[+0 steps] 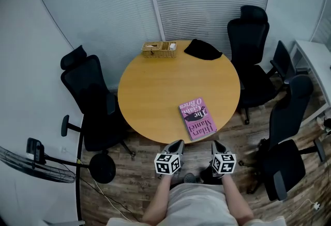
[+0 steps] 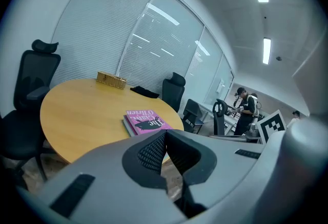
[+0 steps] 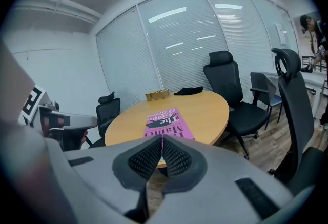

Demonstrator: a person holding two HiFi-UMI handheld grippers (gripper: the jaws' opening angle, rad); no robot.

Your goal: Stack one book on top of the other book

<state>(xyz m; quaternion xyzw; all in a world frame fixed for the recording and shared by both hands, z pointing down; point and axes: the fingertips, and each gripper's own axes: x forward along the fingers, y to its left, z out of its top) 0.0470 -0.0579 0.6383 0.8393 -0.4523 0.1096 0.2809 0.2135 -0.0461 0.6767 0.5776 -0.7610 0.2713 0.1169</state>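
Note:
A pink book (image 1: 197, 118) lies near the front right edge of the round wooden table (image 1: 155, 95). In the left gripper view the pink book (image 2: 147, 120) rests on a second book whose grey edge (image 2: 125, 125) shows under its left side. Both grippers hover off the table, just in front of its near edge. My left gripper (image 1: 177, 145) (image 2: 166, 138) is shut with nothing between its pads. My right gripper (image 1: 216, 146) (image 3: 162, 141) is also shut and empty, pointing at the pink book (image 3: 164, 123).
A wicker basket (image 1: 159, 49) and a black cloth (image 1: 202, 49) sit at the table's far edge. Black office chairs stand at the left (image 1: 90, 101) and right (image 1: 253, 59) (image 1: 289, 137). A fan (image 1: 36, 163) is on the floor at left. A person (image 2: 246, 110) stands far off.

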